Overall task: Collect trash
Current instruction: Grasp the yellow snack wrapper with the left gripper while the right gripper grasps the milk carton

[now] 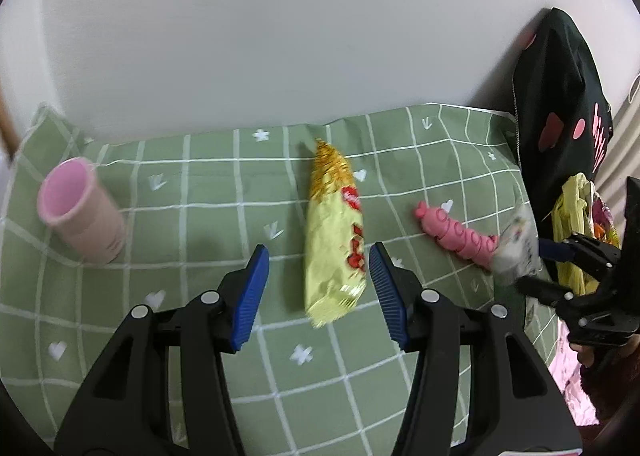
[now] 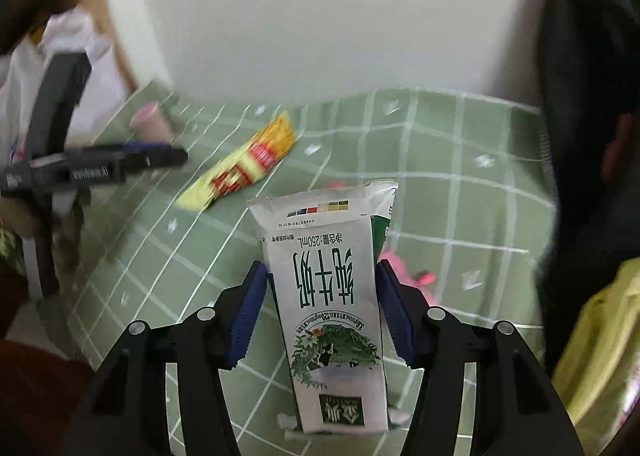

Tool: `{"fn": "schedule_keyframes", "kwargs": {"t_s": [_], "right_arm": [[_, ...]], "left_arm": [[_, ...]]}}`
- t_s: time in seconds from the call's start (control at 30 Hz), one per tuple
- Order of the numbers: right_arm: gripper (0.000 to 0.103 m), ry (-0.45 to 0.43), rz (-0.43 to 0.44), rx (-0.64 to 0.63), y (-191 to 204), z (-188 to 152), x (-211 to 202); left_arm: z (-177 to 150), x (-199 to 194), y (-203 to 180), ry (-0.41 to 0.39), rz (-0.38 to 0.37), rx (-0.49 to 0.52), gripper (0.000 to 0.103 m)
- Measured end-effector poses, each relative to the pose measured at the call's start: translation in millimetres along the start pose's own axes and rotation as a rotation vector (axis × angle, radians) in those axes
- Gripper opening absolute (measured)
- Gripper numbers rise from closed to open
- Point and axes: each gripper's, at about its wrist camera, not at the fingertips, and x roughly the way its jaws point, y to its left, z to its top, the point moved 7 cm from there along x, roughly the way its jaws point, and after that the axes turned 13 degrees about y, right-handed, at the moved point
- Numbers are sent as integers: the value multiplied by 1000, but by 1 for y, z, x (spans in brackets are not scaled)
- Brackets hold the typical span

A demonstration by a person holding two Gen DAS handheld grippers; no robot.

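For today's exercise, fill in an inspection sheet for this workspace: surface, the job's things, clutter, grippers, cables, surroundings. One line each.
Surface: green checked cloth, wrinkled at the back.
Job's things: yellow snack wrapper lying flat; milk carton; dark bag standing at the right with a yellow liner.
Clutter: pink cup upright at the left; pink ridged toy lying beside the wrapper.
Grippers: left gripper open, straddling the wrapper without pressing; right gripper shut on the milk carton.
Cables: nothing seen.
Surroundings: plain white wall behind.
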Motion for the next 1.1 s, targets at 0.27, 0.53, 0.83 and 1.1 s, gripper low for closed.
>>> {"fn": "schedule_keyframes", "kwargs": {"t_s": [0.27, 0.53, 0.83, 1.1], "right_arm": [[39, -29, -47, 151, -37, 1, -17], [39, -28, -59, 167, -49, -5, -20], [55, -18, -12, 192, -54, -15, -8], [55, 37, -28, 97, -39, -31, 4]], "left_arm": [[58, 50, -23, 85, 35, 104, 50], [74, 81, -22, 167, 52, 93, 26], [43, 32, -9, 65, -29, -12, 22], [24, -7, 7, -24, -59, -114, 23]]}}
